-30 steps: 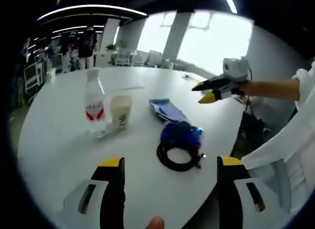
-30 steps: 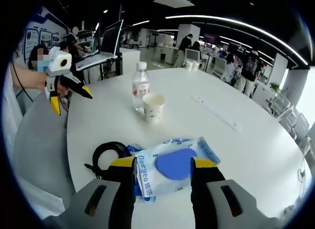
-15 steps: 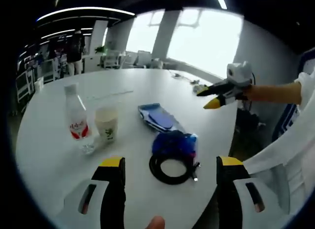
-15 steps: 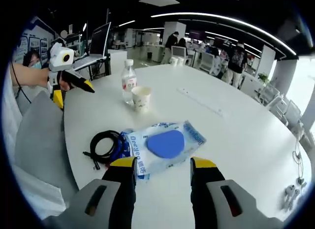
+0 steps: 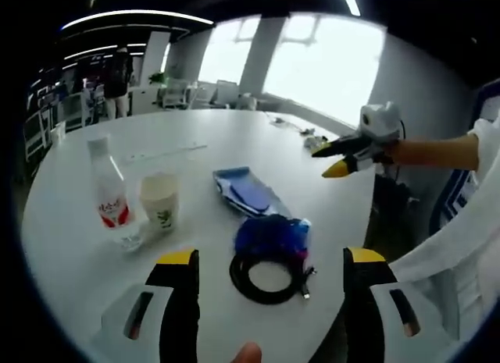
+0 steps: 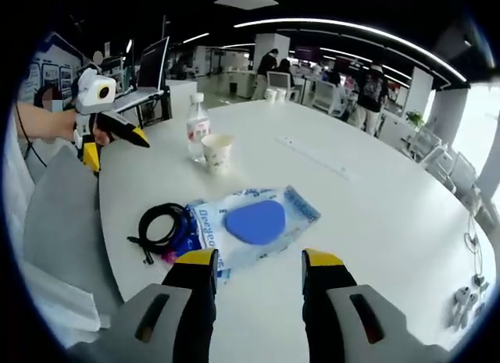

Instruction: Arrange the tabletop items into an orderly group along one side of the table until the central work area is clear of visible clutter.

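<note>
Pulling back is seen on both sides: each claw, left (image 5: 269, 263) and right (image 6: 258, 265), now sits farther from the clutter, wide open and empty. Nothing has been shifted on the bench (image 6: 391, 222). Nearest the right claw lies the pouch (image 6: 254, 222), then the cable (image 6: 160, 225) just beside it, then cup (image 6: 216, 152) and bottle (image 6: 197, 127) close together. Sorting is judged not started.

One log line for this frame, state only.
left gripper open | right gripper open | holding none | bottle beside cup
</note>
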